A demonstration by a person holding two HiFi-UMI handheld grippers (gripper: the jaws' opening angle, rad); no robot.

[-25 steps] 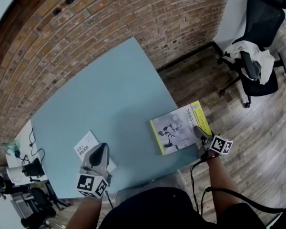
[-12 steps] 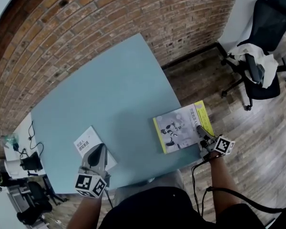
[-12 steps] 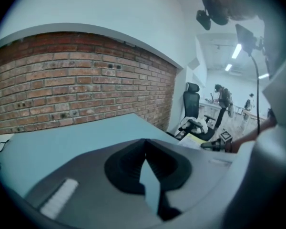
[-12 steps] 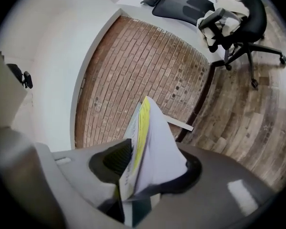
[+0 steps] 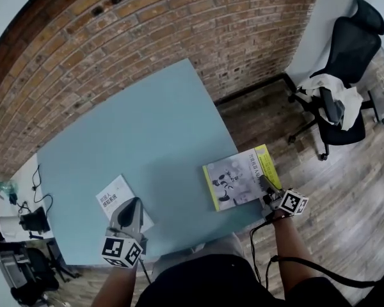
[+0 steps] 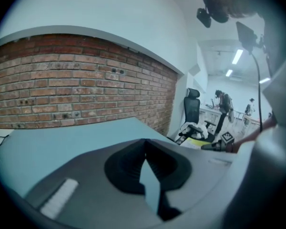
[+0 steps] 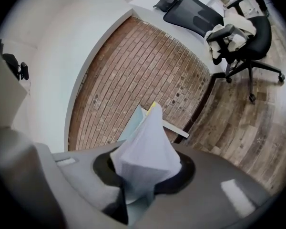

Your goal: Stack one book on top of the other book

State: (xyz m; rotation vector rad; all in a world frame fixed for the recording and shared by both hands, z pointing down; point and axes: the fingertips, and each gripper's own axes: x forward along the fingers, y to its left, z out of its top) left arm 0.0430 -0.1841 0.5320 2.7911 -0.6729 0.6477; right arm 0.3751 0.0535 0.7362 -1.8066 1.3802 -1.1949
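We have the right gripper (image 5: 267,194) jaws just closed on the yellow-edged book (image 5: 237,179) near its corner; left gripper (image 5: 129,204) jaws together, empty.
That book sits at the blue table (image 5: 147,133) right edge, white book (image 5: 112,194) partly under the left gripper; brick wall (image 5: 147,31) behind, wood floor (image 5: 345,190) and office chair (image 5: 345,62) to the right.

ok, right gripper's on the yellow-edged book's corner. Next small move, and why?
Probably lift the yellow-edged book clear of the table: the right gripper, whose jaws have just been closing, pinches its near right corner, and the white book lies apart at the table's left.
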